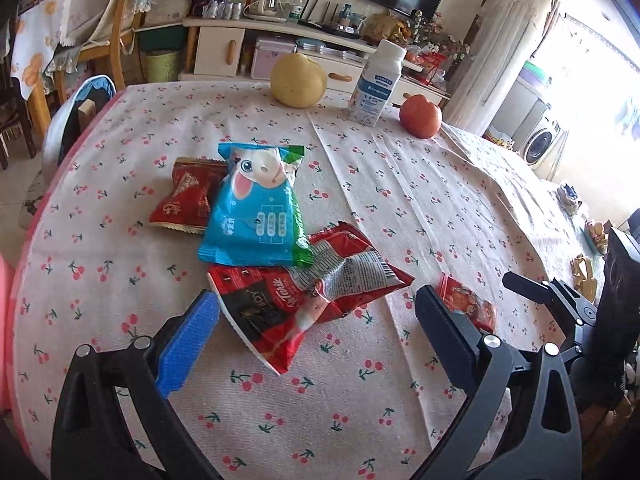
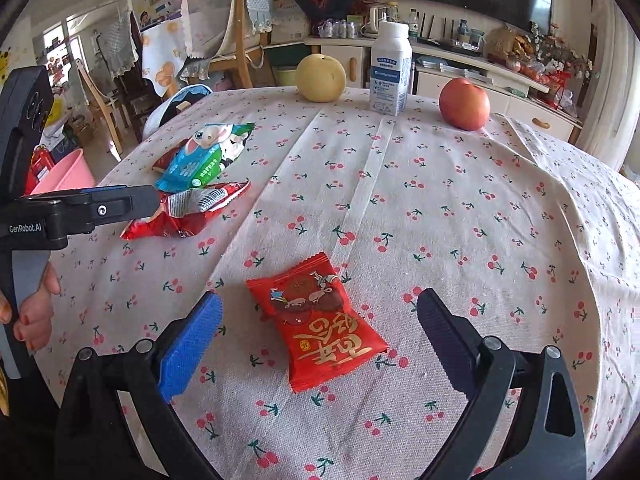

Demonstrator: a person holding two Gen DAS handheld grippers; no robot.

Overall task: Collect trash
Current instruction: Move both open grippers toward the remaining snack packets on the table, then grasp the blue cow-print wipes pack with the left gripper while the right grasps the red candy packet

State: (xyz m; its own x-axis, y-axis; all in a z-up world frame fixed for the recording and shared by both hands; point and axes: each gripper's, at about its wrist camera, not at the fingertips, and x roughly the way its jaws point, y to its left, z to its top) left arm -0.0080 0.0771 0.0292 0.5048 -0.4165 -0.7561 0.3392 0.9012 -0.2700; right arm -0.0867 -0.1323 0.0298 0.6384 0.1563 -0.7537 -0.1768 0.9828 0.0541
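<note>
My left gripper (image 1: 316, 304) is open just above the cherry-print tablecloth (image 1: 420, 208), its jaws either side of a crumpled red and black wrapper (image 1: 304, 300). A blue wrapper with a cartoon animal (image 1: 256, 204) overlaps it, and a red wrapper (image 1: 186, 200) lies behind that. My right gripper (image 2: 318, 308) is open around a small red snack packet (image 2: 320, 320) lying flat on the cloth. That packet also shows in the left wrist view (image 1: 466, 300). The left gripper body (image 2: 80, 208) appears at the left of the right wrist view, over the wrapper pile (image 2: 188, 208).
At the table's far edge stand a yellow pear (image 1: 298, 80), a white milk bottle (image 1: 376, 84) and a red apple (image 1: 420, 116). A pink bin (image 2: 66, 176) sits beside the table on the left. Chairs and a TV cabinet lie beyond.
</note>
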